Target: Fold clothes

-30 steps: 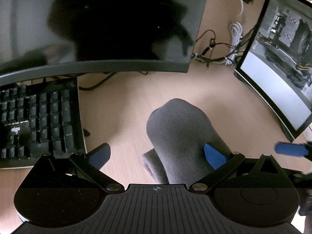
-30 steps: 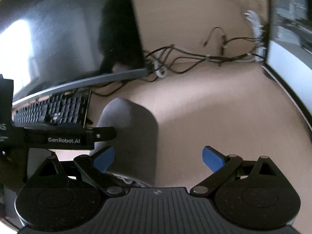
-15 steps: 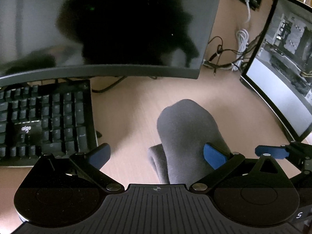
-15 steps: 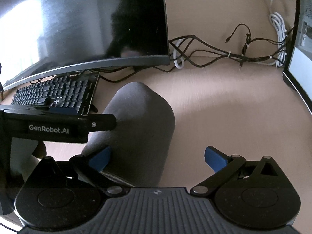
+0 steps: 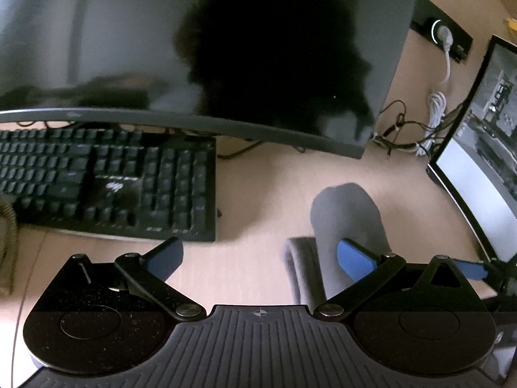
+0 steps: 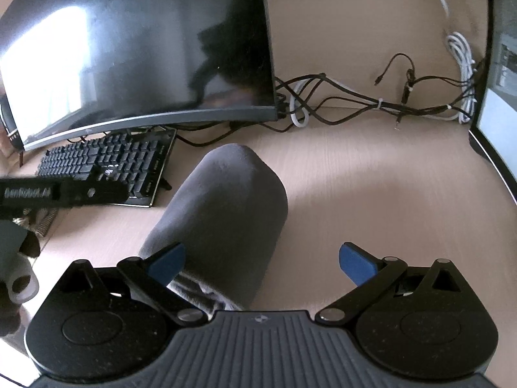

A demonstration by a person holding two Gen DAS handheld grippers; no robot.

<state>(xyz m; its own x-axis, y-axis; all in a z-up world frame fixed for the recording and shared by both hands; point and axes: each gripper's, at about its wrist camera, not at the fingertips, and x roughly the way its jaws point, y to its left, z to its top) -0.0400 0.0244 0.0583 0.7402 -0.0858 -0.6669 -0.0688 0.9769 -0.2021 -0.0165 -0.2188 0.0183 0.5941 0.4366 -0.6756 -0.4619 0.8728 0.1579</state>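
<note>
A grey folded sock lies on the light wooden desk, its rounded toe pointing away from me. In the left wrist view it sits at the lower right, partly behind the right fingertip. My left gripper is open, nothing between its blue pads. In the right wrist view the sock fills the middle, its near end behind the left fingertip. My right gripper is open too, its fingers wide apart. The left gripper's body shows at the left of that view.
A dark curved monitor stands at the back with a black keyboard under it. A second lit monitor stands at the right. Tangled cables lie along the back wall. A knitted fabric edge shows at far left.
The left gripper has shifted left and back, so the sock now sits further right and smaller. The right gripper has steadied over the sock. Both have stayed open.
</note>
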